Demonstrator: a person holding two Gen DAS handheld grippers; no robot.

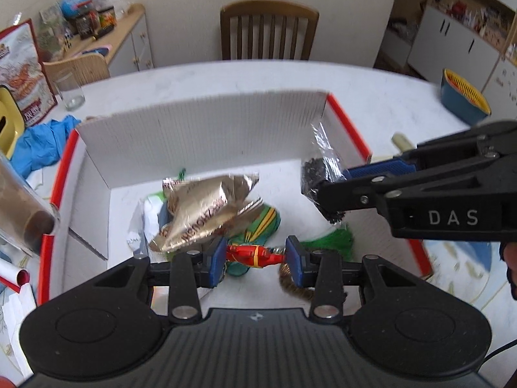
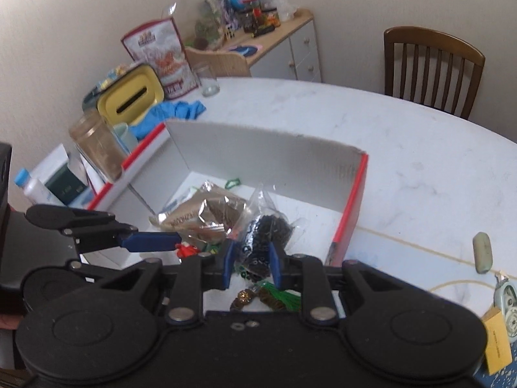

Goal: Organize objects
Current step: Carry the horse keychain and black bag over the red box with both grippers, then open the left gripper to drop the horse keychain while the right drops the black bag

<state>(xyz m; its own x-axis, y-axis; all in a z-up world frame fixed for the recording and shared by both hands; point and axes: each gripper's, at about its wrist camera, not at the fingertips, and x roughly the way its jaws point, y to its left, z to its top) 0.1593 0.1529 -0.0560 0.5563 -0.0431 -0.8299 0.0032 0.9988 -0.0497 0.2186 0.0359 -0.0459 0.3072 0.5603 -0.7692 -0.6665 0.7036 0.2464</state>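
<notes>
A white cardboard box with red edges [image 1: 200, 123] [image 2: 258, 152] stands open on the table. In it lie a gold foil packet [image 1: 200, 213] [image 2: 194, 216], a green item and a green tassel [image 1: 332, 241]. My left gripper [image 1: 255, 258] is over the box, shut on a small red and yellow toy [image 1: 250, 255]. My right gripper [image 2: 251, 260] is shut on a clear bag of black beads [image 2: 265, 236] [image 1: 318, 174] and holds it above the box's right side.
A glass [image 1: 69, 89], a red and white bag [image 1: 22, 71], a yellow tin [image 2: 129, 100], a blue cloth [image 1: 38, 144] and a brown jar [image 2: 97, 148] stand left of the box. A blue and yellow basket [image 1: 465, 97] sits far right. A chair [image 1: 268, 30] is behind the table.
</notes>
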